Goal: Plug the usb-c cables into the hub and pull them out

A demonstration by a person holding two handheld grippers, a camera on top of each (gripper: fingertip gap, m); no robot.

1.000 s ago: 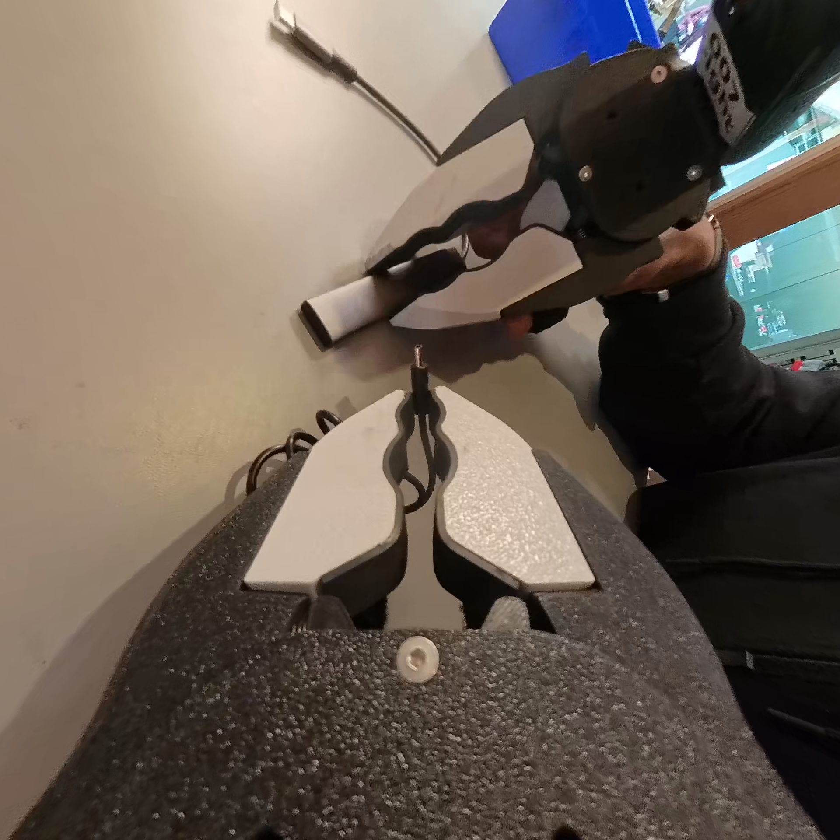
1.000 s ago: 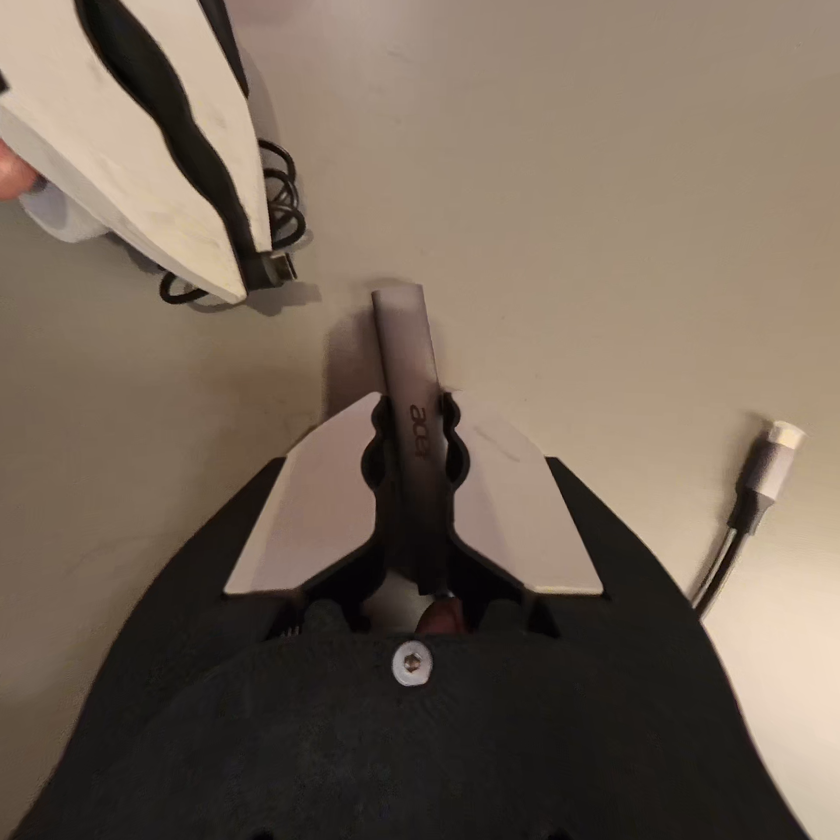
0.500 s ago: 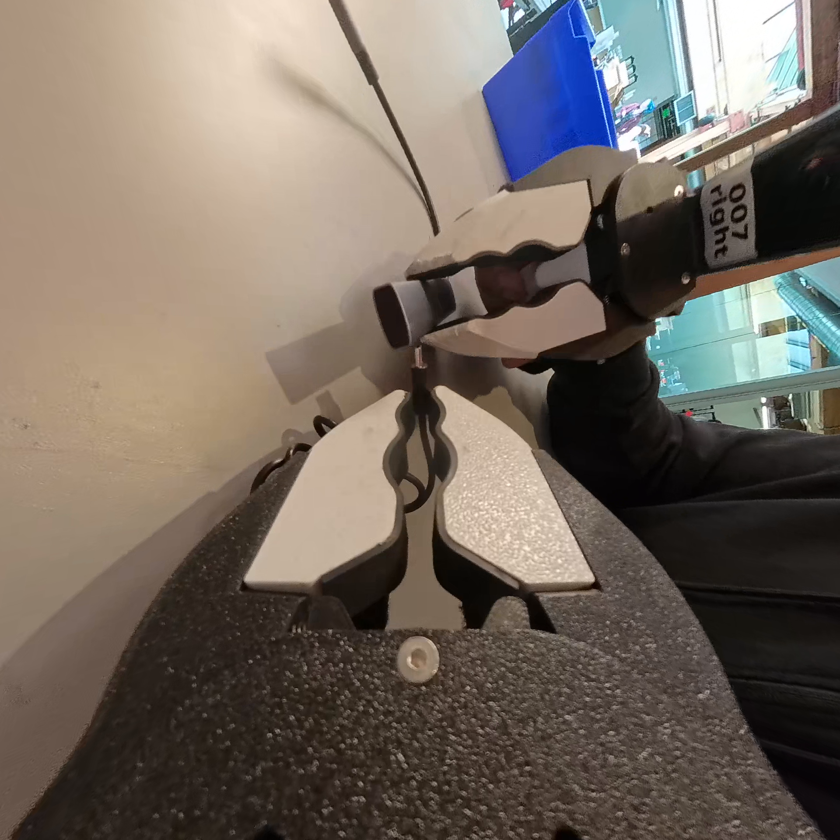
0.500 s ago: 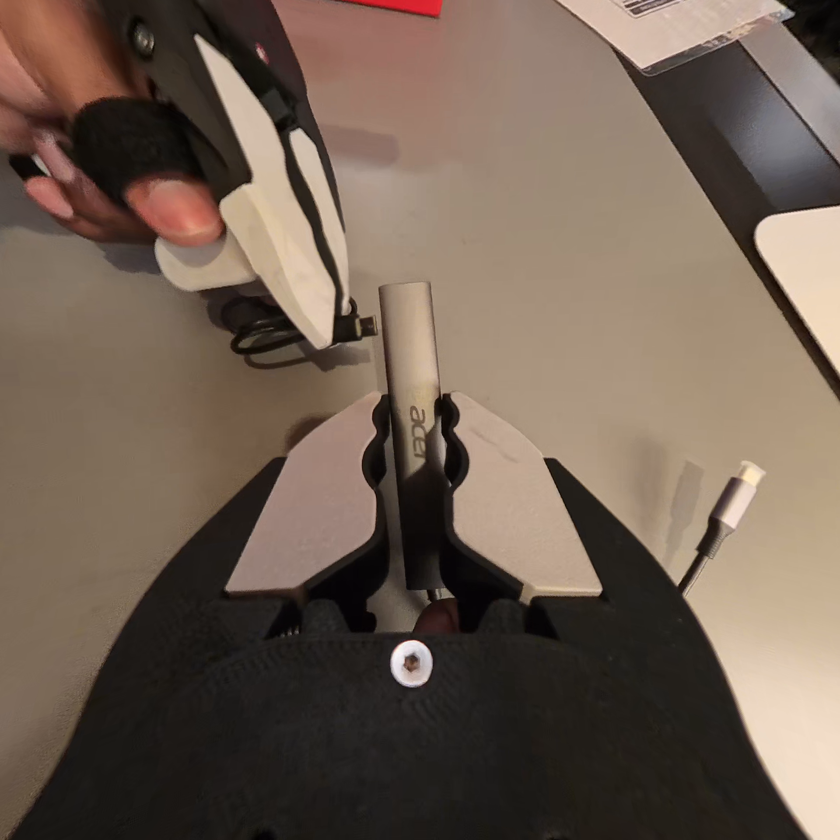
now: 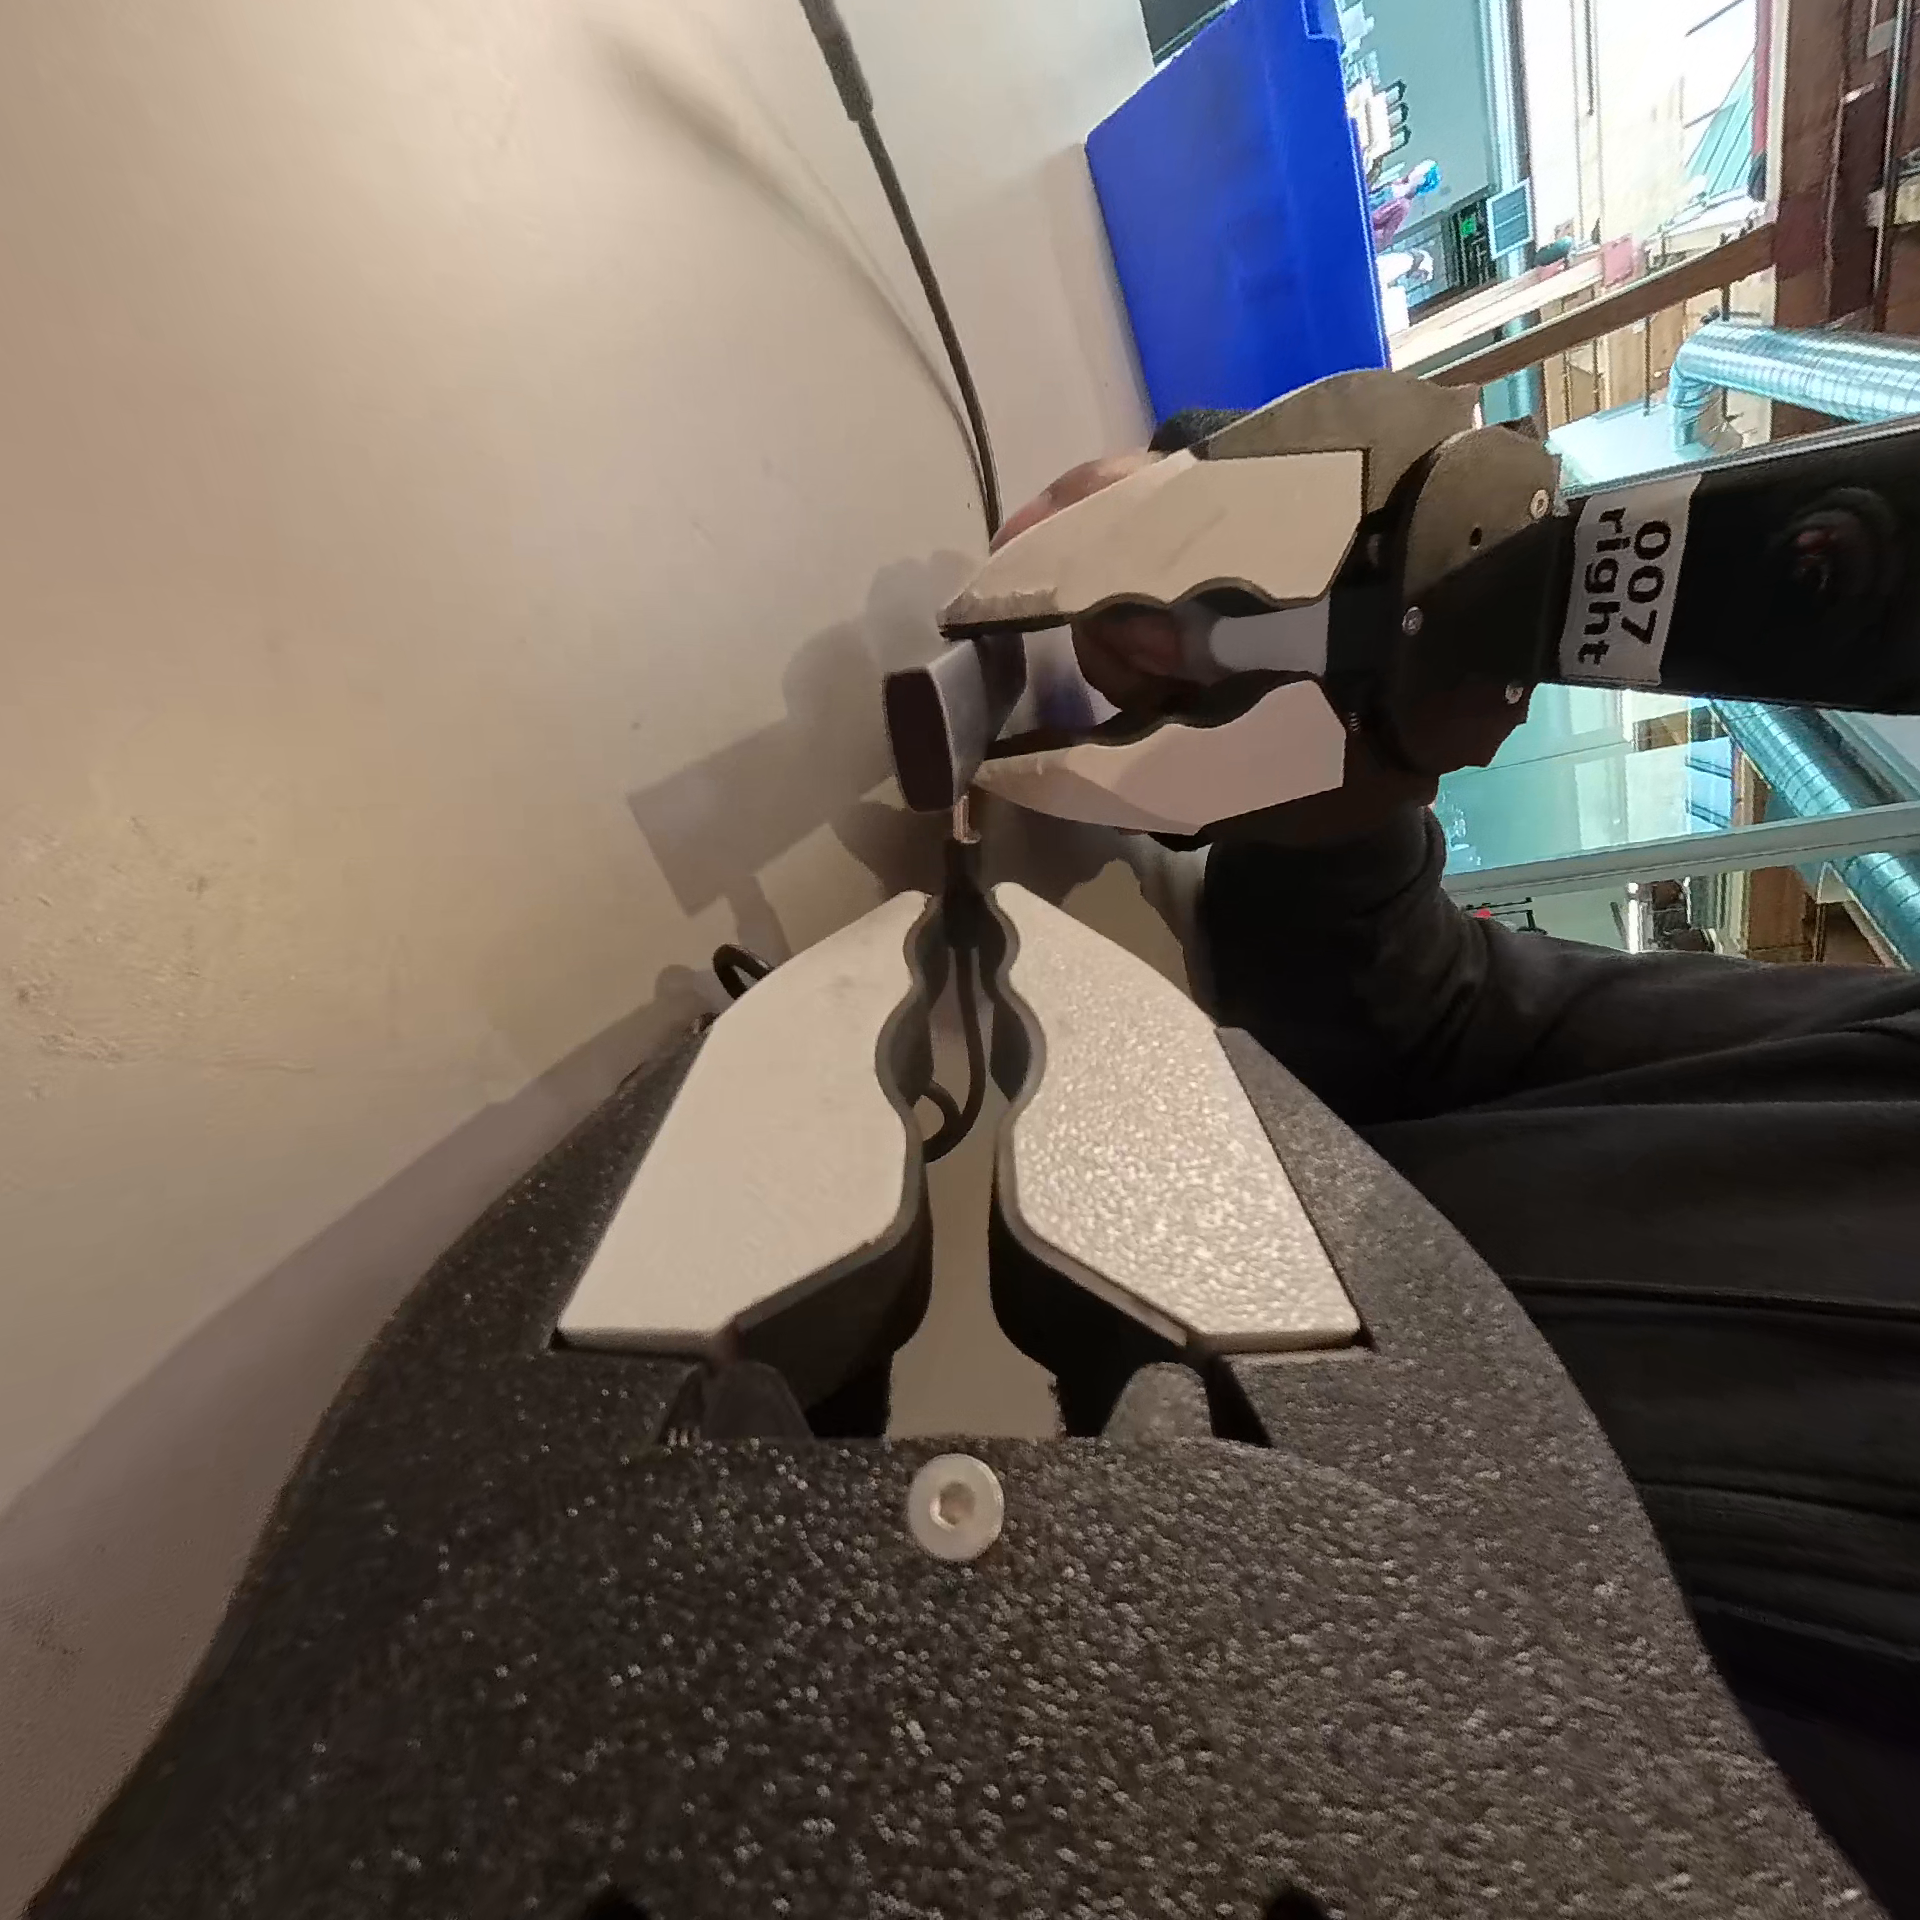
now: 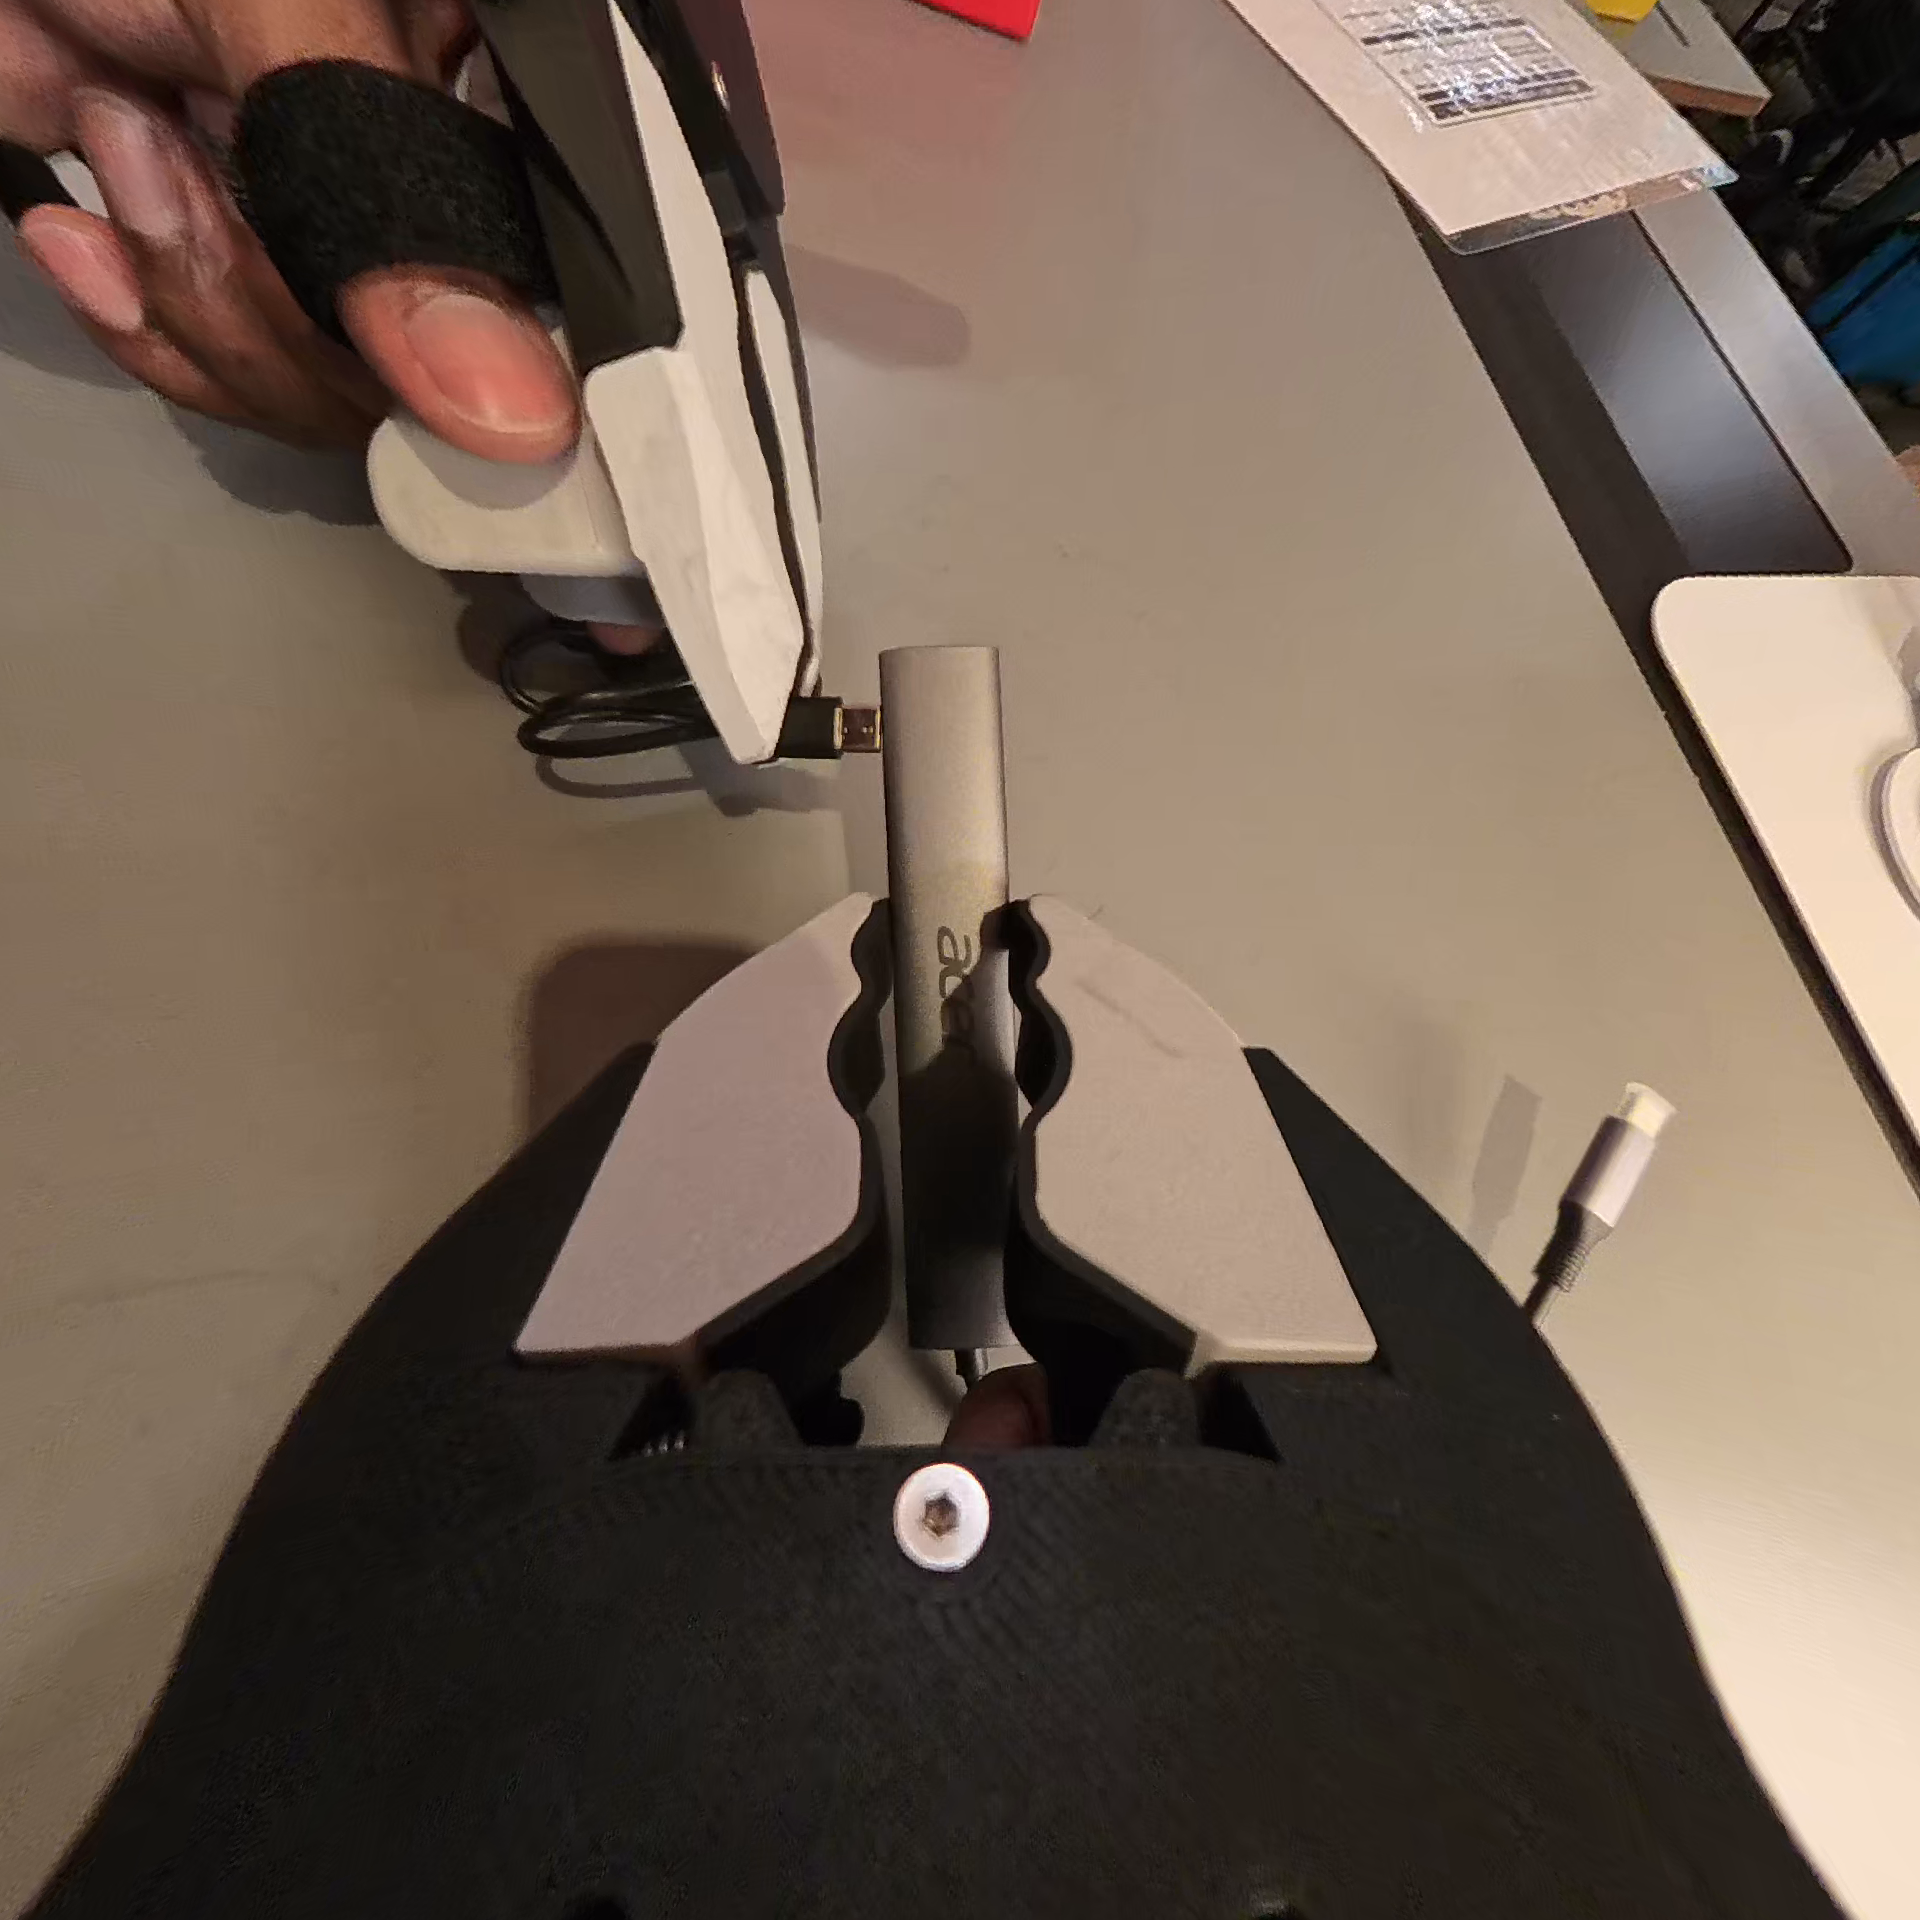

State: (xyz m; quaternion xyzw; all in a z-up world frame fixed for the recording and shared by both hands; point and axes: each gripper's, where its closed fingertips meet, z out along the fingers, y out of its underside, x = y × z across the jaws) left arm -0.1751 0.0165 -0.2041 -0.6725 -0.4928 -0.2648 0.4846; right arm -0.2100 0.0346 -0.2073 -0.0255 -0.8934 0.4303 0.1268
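My right gripper [image 6: 940, 920] is shut on a slim grey hub [image 6: 940, 790] and holds it above the table; the hub also shows in the left wrist view [image 5: 940, 717]. My left gripper [image 5: 961, 904] is shut on a black USB-C cable, whose plug [image 5: 963, 826] sticks out past the fingertips. In the right wrist view the plug's metal tip [image 6: 857, 729] touches the hub's left side near its far end. The left gripper [image 6: 774, 727] shows there too, with the coiled black cable [image 6: 592, 717] under it. A second cable with a grey, white-capped plug [image 6: 1616, 1164] lies on the table at the right.
The grey table [image 6: 1195, 520] carries a plastic-wrapped sheet [image 6: 1496, 94] at the far right and a white flat device [image 6: 1808, 748] at the right edge. A blue bin [image 5: 1236, 208] stands beyond the hub. A person's hand [image 6: 260, 239] holds the left gripper. My right fingertips sit around 4 cm from my left ones.
The right gripper has lifted the hub off the table and tilted it. The left gripper has brought the black plug from a gap away up against the hub's side.
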